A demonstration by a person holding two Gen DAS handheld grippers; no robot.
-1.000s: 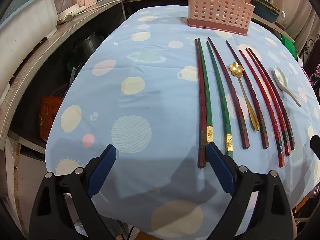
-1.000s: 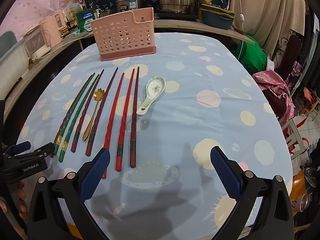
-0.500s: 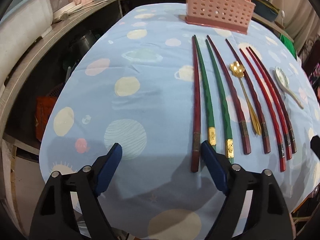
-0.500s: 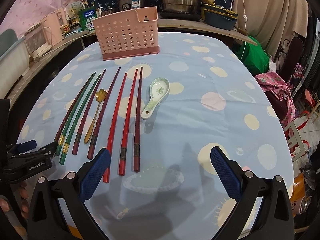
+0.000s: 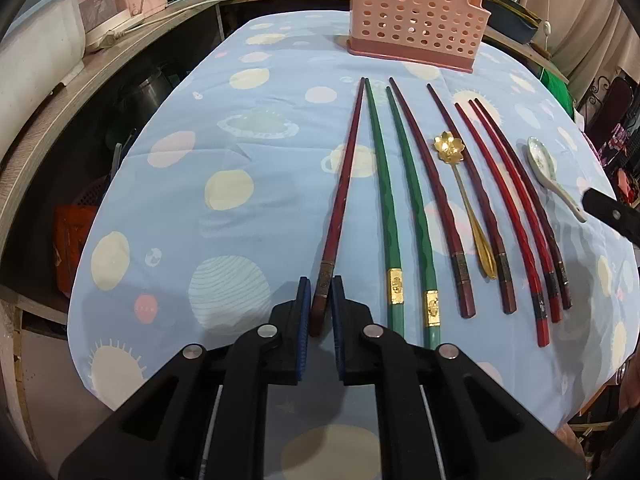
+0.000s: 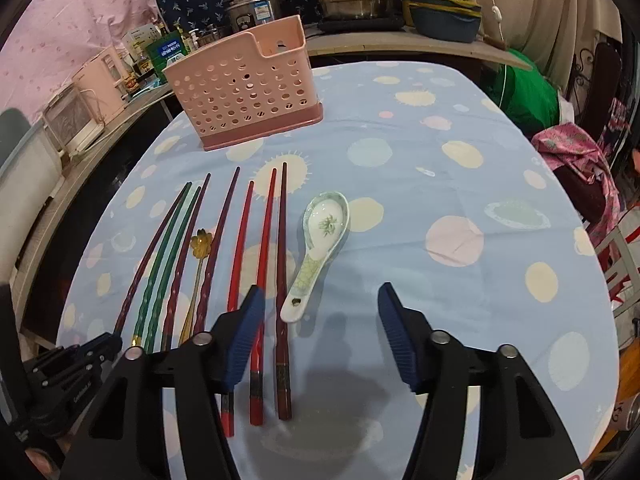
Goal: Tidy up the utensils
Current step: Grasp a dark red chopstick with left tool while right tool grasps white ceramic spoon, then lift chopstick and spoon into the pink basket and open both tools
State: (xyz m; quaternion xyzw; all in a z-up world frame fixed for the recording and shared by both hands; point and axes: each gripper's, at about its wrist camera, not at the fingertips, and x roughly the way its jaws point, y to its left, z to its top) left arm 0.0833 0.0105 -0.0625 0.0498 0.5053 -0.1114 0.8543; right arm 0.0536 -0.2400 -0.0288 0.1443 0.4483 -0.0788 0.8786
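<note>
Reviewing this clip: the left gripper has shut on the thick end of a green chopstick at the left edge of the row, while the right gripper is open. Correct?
Not quite. The left gripper has shut on the dark red chopstick, not a green one; the left wrist view shows it. That chopstick is at the left edge of the row, and the right gripper is open.

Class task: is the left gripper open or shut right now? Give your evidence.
Shut. The left gripper has both blue pads pressed against the end of the leftmost dark red chopstick.

You've got eight chopsticks (image 5: pixel 404 200), two green, six red or dark red, one gold spoon (image 5: pixel 464 196), one ceramic spoon (image 5: pixel 550 170), one pink basket (image 5: pixel 416 16)
</note>
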